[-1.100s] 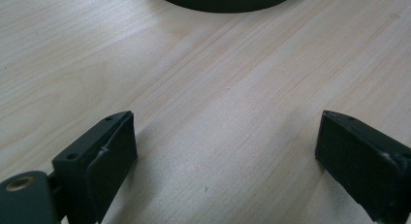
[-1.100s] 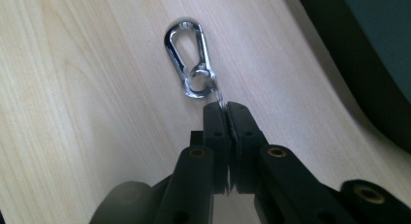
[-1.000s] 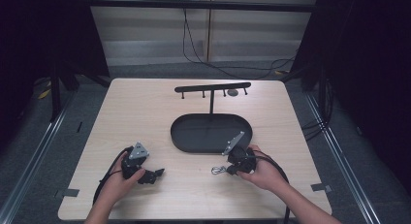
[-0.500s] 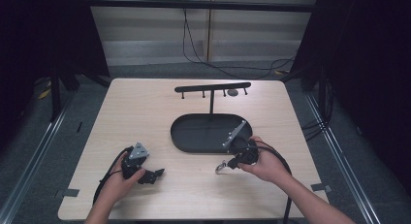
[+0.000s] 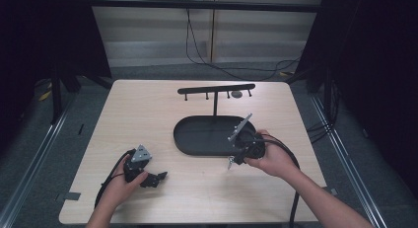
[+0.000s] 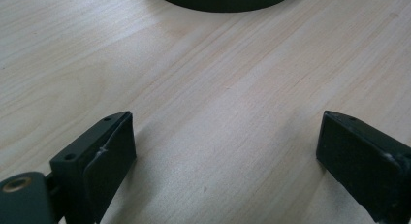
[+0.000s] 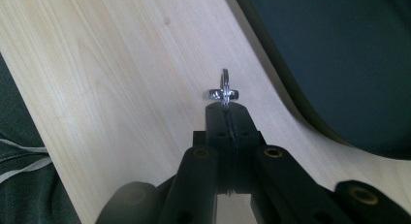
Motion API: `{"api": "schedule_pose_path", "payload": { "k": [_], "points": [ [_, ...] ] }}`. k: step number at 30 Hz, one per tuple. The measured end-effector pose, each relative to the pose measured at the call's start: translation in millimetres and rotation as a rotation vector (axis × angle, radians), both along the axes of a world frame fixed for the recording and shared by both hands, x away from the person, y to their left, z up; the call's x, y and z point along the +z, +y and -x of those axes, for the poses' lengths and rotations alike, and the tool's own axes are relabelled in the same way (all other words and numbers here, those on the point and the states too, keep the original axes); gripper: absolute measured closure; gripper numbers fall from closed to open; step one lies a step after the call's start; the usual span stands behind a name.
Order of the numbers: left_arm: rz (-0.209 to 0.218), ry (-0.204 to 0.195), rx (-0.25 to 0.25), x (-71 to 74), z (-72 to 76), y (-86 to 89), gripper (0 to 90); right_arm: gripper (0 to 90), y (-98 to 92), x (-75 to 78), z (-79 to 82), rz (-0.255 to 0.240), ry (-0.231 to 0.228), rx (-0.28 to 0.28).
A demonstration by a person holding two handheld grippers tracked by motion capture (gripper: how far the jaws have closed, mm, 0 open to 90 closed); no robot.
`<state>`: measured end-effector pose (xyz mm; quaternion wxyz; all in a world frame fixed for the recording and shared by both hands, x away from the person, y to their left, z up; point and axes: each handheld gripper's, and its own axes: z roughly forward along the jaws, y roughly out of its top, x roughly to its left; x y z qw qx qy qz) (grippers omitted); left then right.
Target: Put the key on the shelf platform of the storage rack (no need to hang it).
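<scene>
My right gripper hangs just above the table at the front edge of the black oval tray, tips pointing down. It is shut on a small silver metal ring piece, which sticks out past the tips; this piece also shows in the high view. In the right gripper view the tray lies to the right. My left gripper rests on the table at the front left. Its jaws stand wide open around bare wood.
A black T-shaped stand with several small pegs under its crossbar rises from the tray's far side. A small grey round thing lies near the bar's right end. Cables trail from both grippers toward the table's front edge.
My right gripper has lifted the metal piece and moved away from me toward the tray's front rim, tilting its tips downward. The left gripper has stayed put.
</scene>
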<state>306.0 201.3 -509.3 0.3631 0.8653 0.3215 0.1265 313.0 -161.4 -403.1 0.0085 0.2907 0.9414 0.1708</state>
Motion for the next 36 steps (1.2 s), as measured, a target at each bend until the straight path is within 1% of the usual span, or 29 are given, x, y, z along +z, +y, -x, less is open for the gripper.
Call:
{"api": "schedule_pose_path", "payload": {
  "k": [6,9,11,13,14,16,18,19,21,24,25,26,28,29,32,35,36],
  "points": [
    [-0.001,0.000,0.000,0.0,0.0,-0.1,6.5,89.7,0.6,5.5,-3.6,-0.003,0.004,0.001],
    [-0.002,-0.001,-0.003,0.0,-0.1,0.1,6.5,89.7,0.7,5.8,-7.0,0.007,0.006,0.001],
    [-0.004,-0.001,-0.003,0.1,-0.1,0.1,6.5,89.7,1.6,7.4,-8.7,0.019,0.009,-0.010],
    [-0.003,0.003,-0.006,0.0,0.0,-0.1,6.2,89.7,1.4,9.5,-11.9,0.016,0.005,-0.004],
    [-0.003,0.003,-0.006,0.0,0.0,-0.1,6.2,89.7,2.0,11.2,-12.3,0.024,0.011,-0.013],
    [-0.003,0.003,-0.006,0.0,0.0,-0.1,6.1,89.7,1.7,13.2,-14.8,0.018,0.007,-0.008],
    [-0.003,0.003,-0.006,0.0,0.0,-0.1,6.0,89.7,2.1,15.1,-15.3,0.021,0.013,-0.017],
    [-0.004,0.004,-0.006,0.1,0.0,-0.1,6.0,89.7,1.7,16.2,-16.6,0.019,0.006,-0.009],
    [-0.004,0.004,-0.007,0.0,0.0,-0.1,5.9,89.7,2.1,20.3,-18.9,0.017,0.003,-0.017],
    [-0.006,0.005,-0.007,0.1,0.0,-0.1,5.8,89.7,2.0,22.8,-20.6,0.021,-0.001,-0.016],
    [-0.006,0.005,-0.008,0.1,0.0,-0.1,5.8,89.7,1.7,23.6,-21.6,0.015,-0.002,-0.013],
    [-0.007,0.005,-0.009,0.1,0.0,-0.1,5.7,89.7,2.5,25.0,-21.7,0.022,0.004,-0.024],
    [-0.006,0.005,-0.010,0.1,0.0,-0.1,5.6,89.7,1.9,26.6,-23.7,0.021,-0.006,-0.018],
    [-0.006,0.005,-0.010,0.1,0.0,-0.2,5.5,89.7,2.1,28.4,-25.0,0.023,-0.004,-0.025],
    [-0.006,0.004,-0.010,0.0,0.0,-0.2,5.5,89.7,1.7,29.6,-27.0,0.024,-0.010,-0.018],
    [-0.007,0.004,-0.010,0.0,0.0,-0.2,5.4,89.7,2.4,31.3,-28.9,0.032,-0.004,-0.028],
    [-0.006,0.004,-0.010,0.0,0.0,-0.3,5.4,89.7,2.1,31.1,-30.2,0.033,-0.008,-0.023]
  ]
}}
